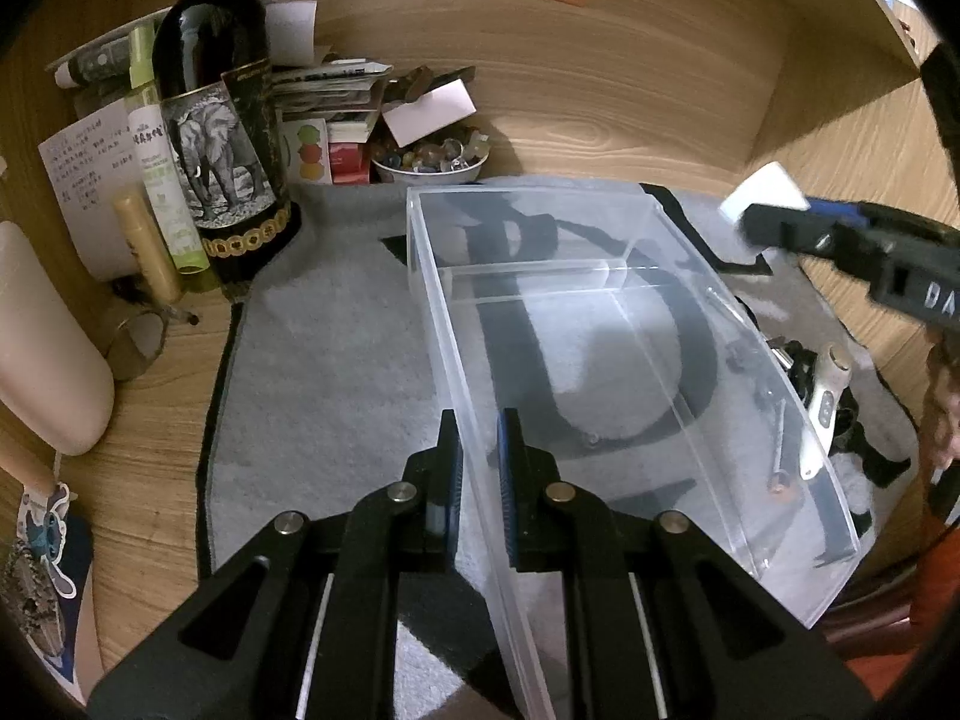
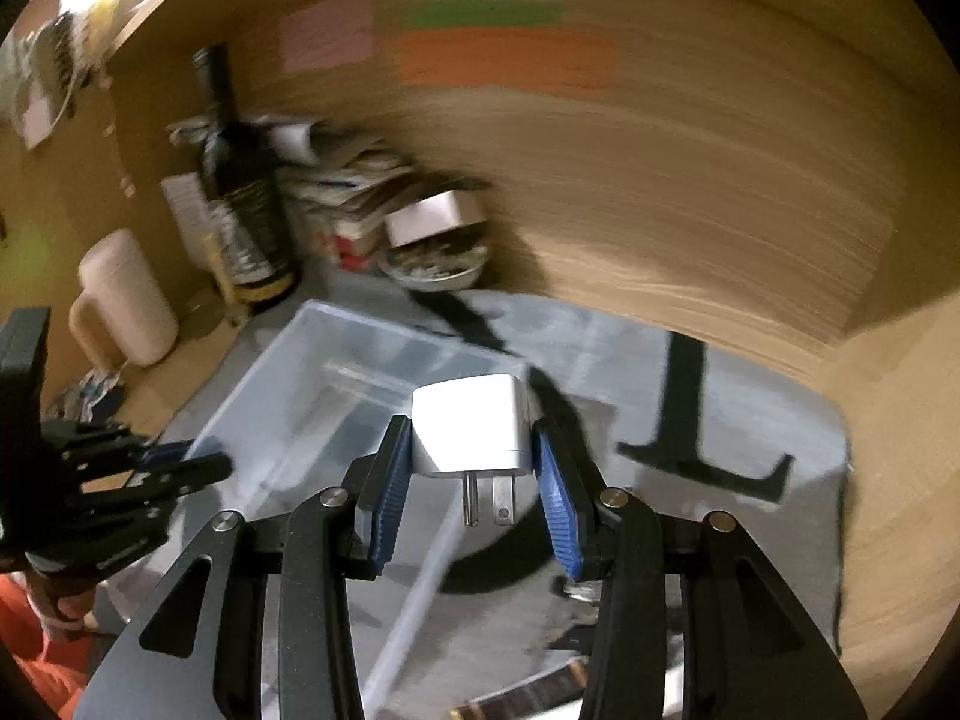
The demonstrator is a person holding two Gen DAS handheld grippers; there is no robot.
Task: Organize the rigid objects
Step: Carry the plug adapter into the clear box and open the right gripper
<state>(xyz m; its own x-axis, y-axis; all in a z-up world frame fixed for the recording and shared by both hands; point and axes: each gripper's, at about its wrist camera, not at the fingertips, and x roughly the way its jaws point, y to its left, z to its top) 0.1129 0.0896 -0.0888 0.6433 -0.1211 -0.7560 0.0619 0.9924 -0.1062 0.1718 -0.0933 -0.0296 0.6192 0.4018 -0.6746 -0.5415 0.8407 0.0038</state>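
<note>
- My left tool (image 1: 480, 468) pinches the near wall of the clear plastic divided bin (image 1: 600, 276), jaws narrow.
- My right tool (image 2: 474, 468) clamps a white square plug adapter (image 2: 471, 426), at two o'clock from the bin.

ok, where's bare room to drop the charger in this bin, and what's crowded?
Both bin compartments look bare: far one behind the divider, near one ahead of it. Grey mat left of the bin is bare too. Crowded: back-left corner around the bottle and bowl, and the mat right of the bin.
</note>
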